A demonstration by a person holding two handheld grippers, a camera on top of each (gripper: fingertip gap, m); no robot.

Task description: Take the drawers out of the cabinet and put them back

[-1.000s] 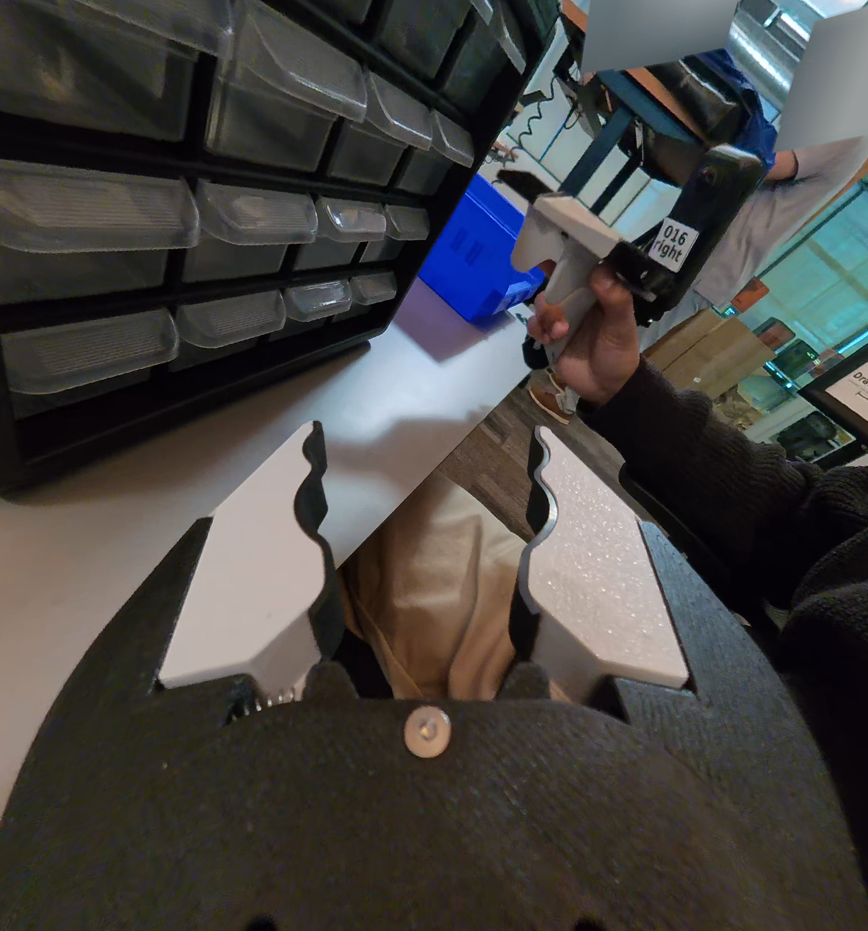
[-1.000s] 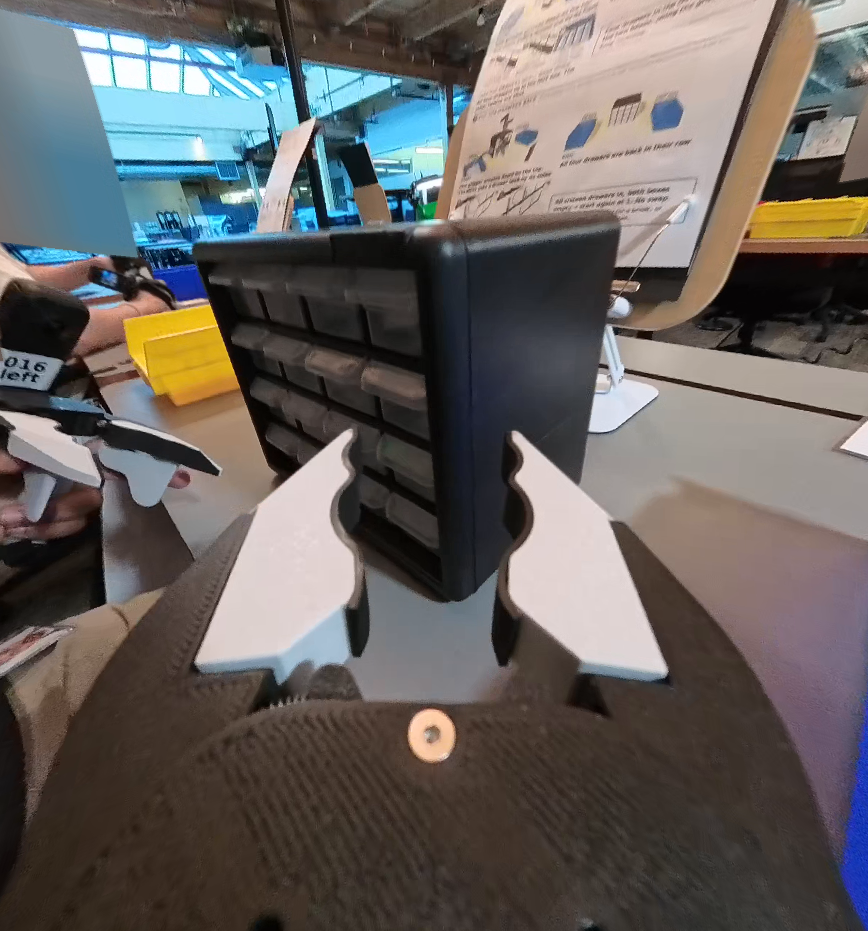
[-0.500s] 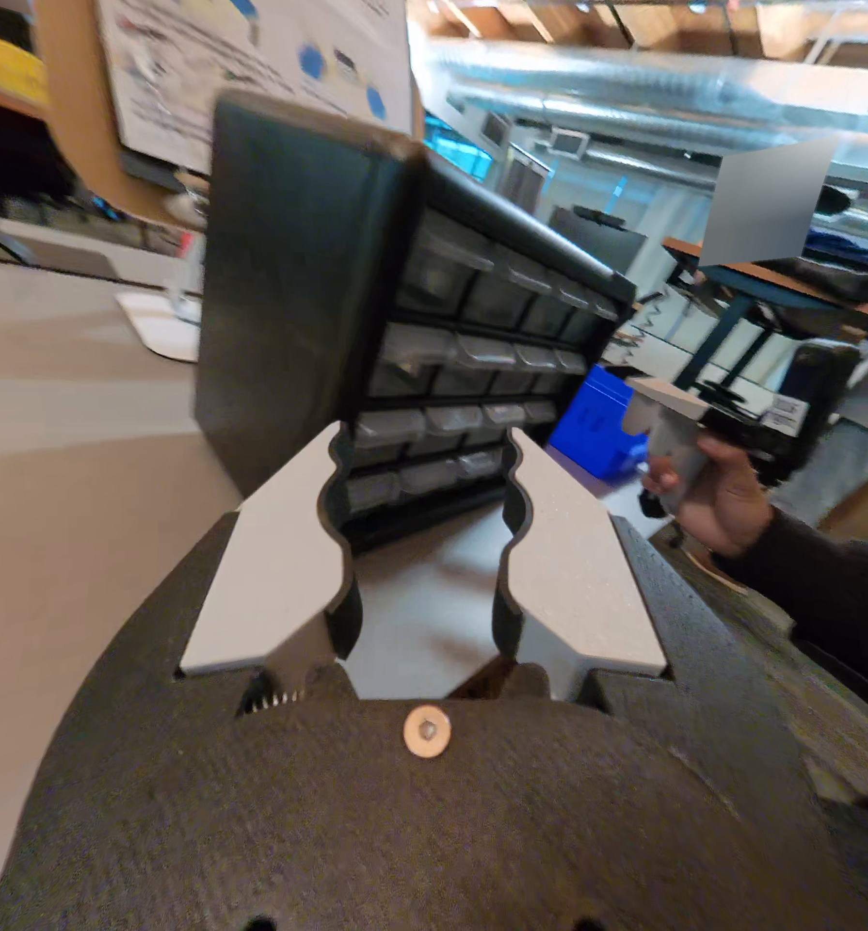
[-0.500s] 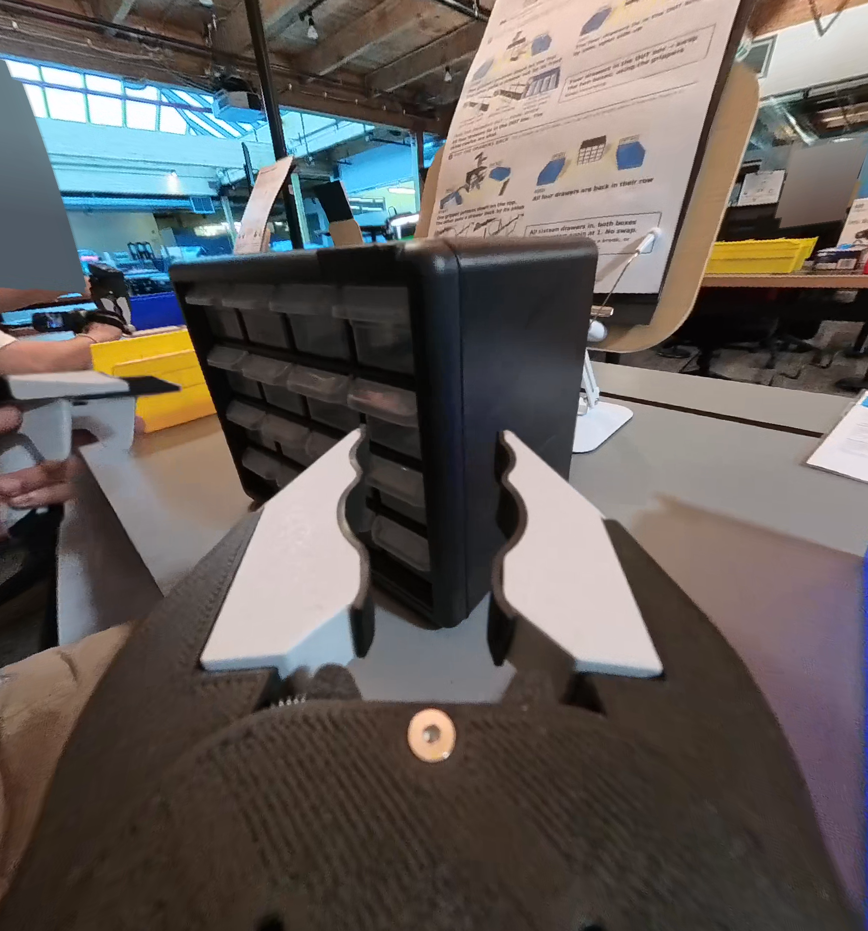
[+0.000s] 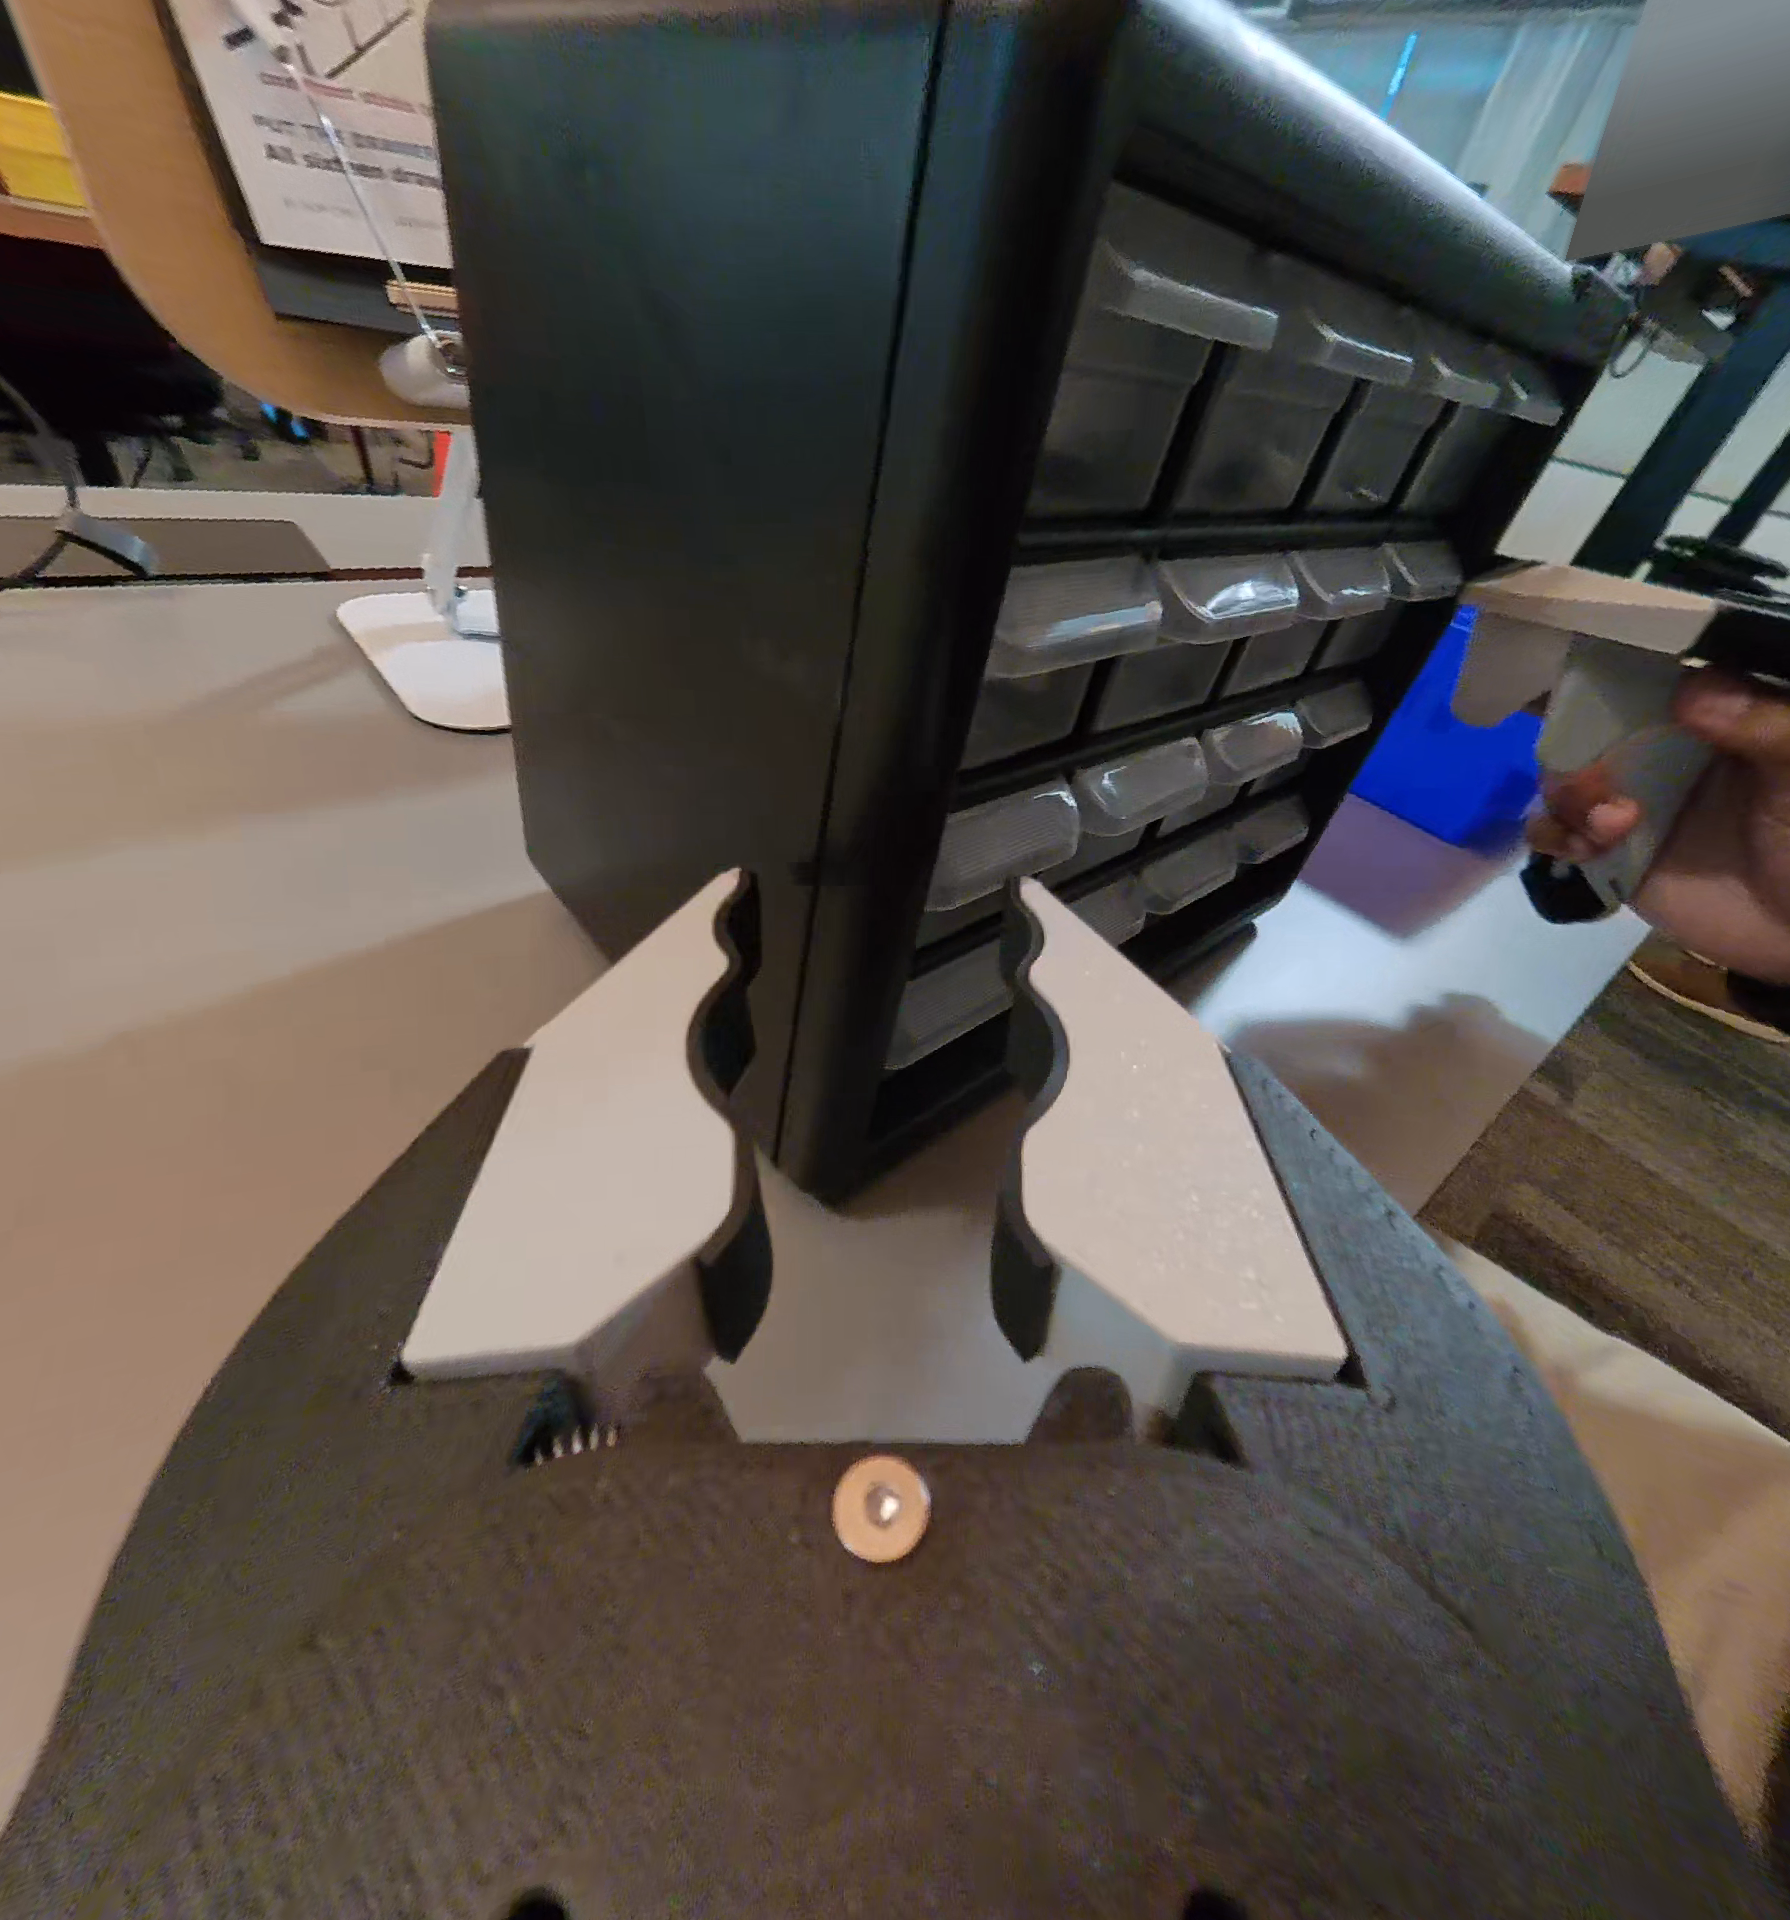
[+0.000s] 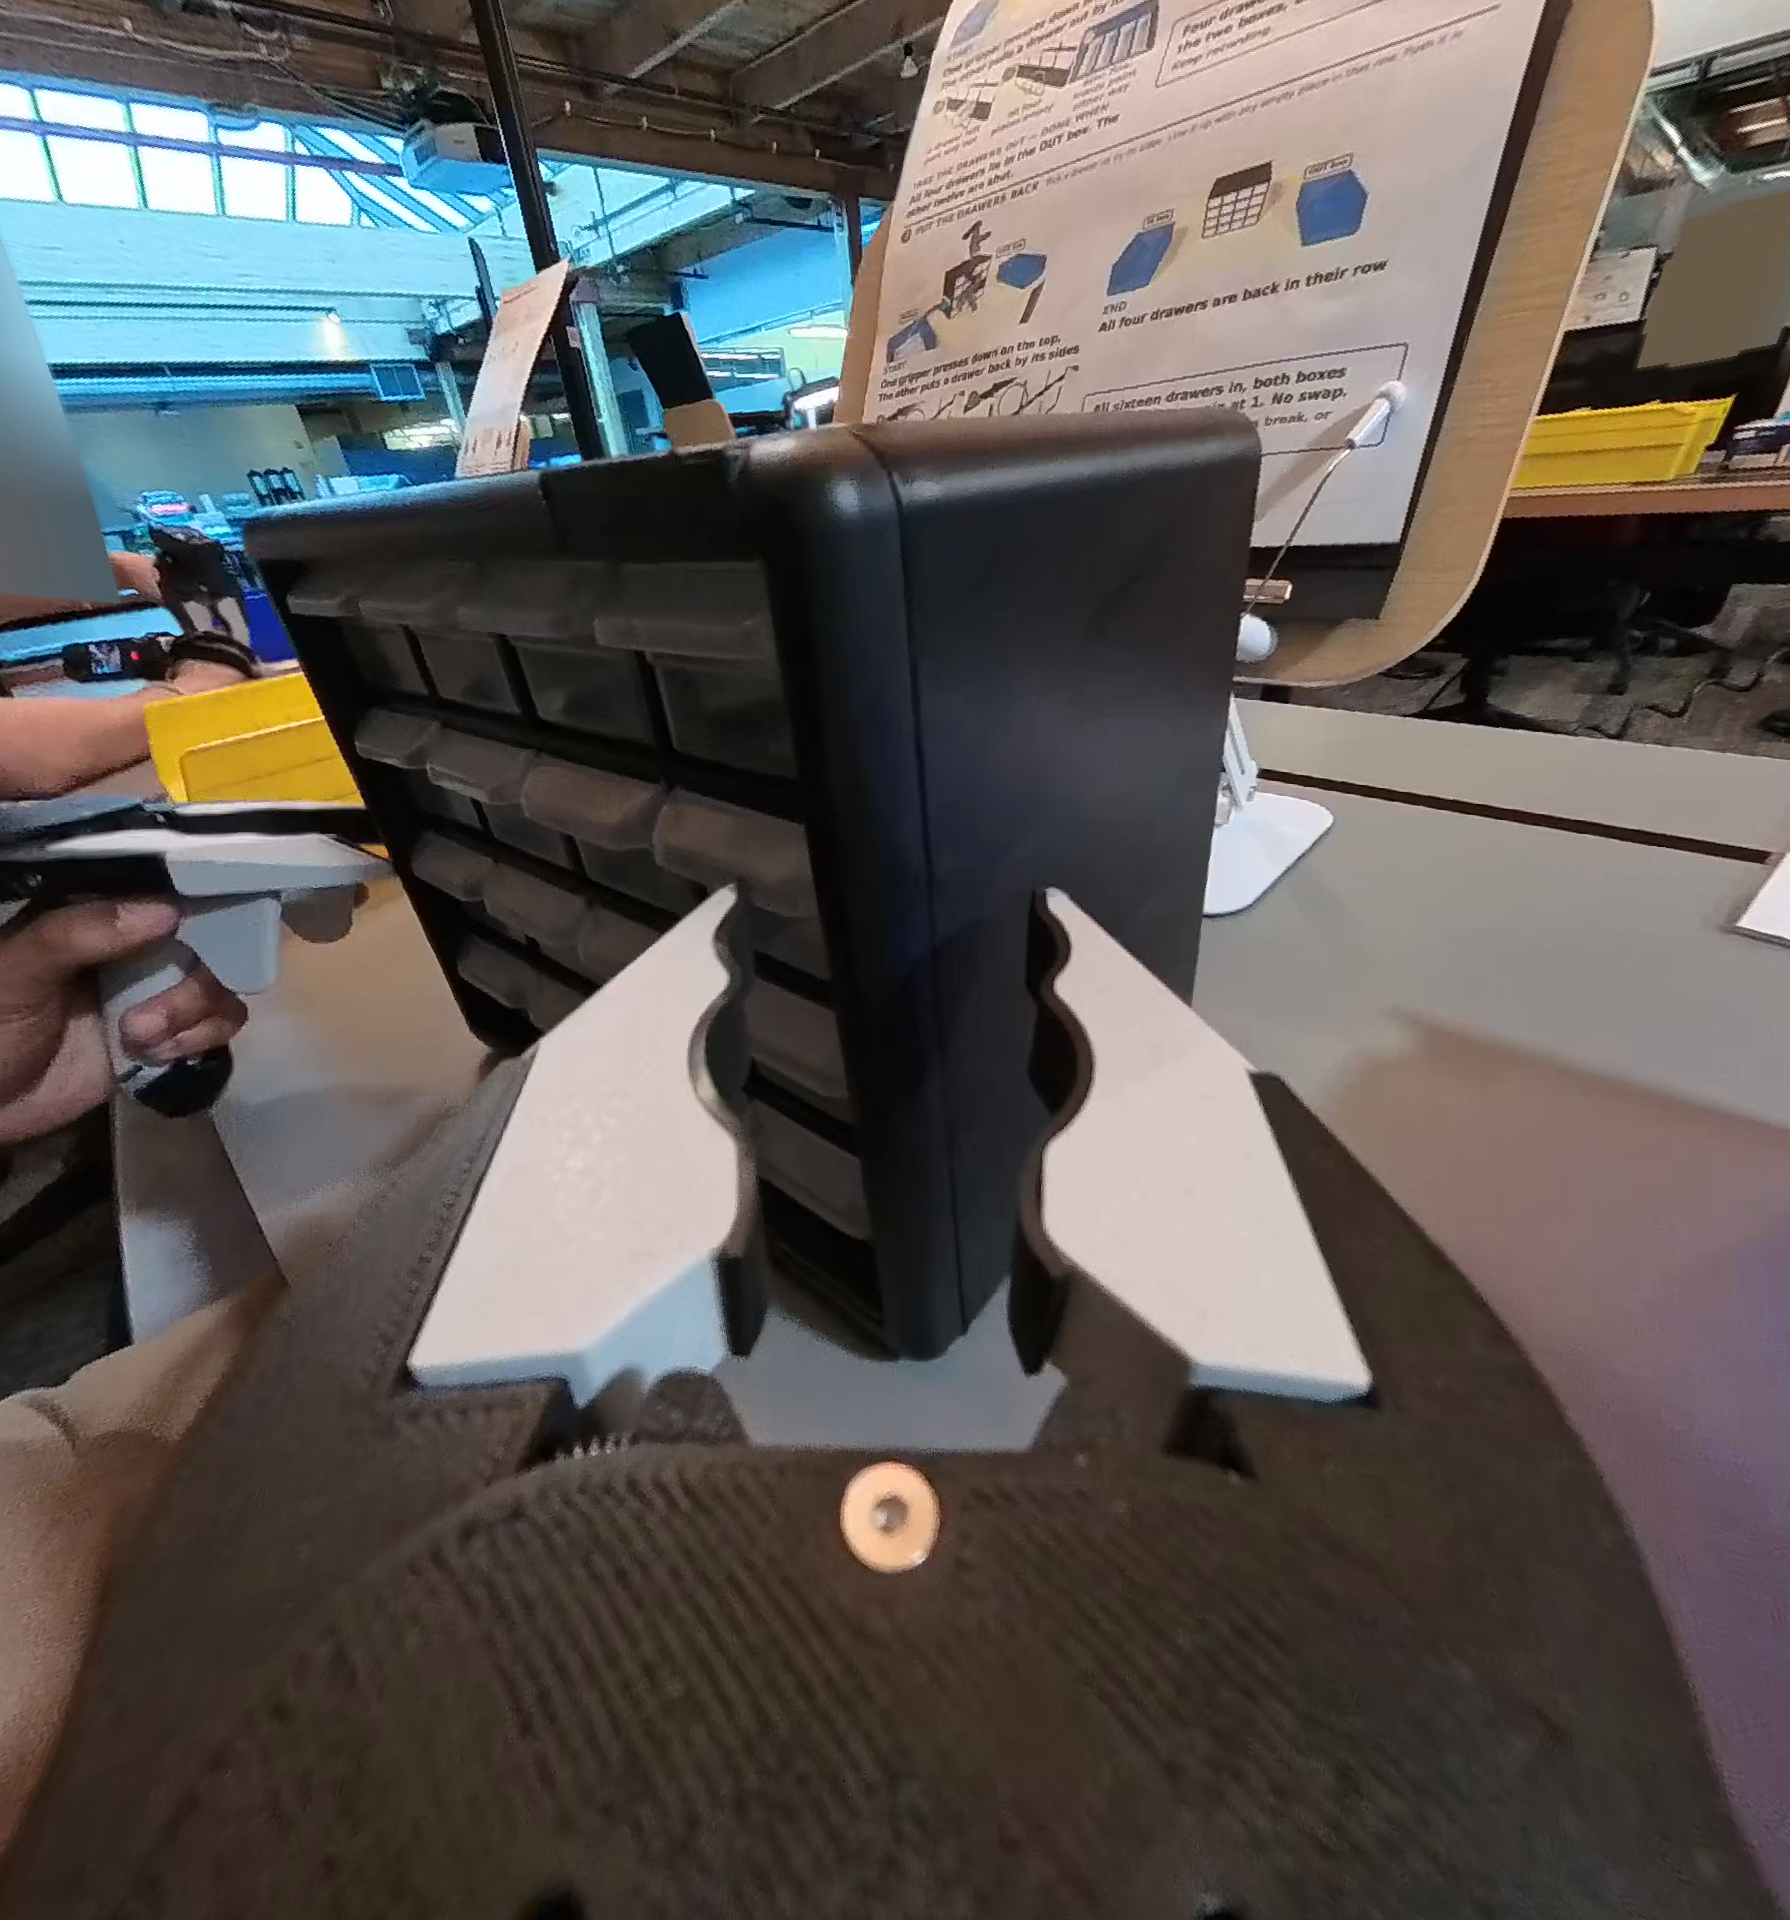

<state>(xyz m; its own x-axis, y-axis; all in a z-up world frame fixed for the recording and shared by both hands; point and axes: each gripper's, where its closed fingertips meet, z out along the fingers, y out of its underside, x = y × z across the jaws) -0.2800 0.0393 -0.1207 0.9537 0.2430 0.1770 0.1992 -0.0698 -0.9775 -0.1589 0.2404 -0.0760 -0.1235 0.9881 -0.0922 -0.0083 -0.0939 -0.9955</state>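
Facing cabinet point(image 5: 683, 416) corner between gripper point(image 5: 880, 904) fingers

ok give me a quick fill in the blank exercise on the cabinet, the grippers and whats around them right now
1. The drawers of the black cabinet are all pushed ____.
2. Both the left gripper and the right gripper have their jaws ____.
3. In the left wrist view, the bin on the table past the cabinet is ____ in colour.
4. In the right wrist view, the bin past the cabinet is ____.

Missing words: in; open; blue; yellow
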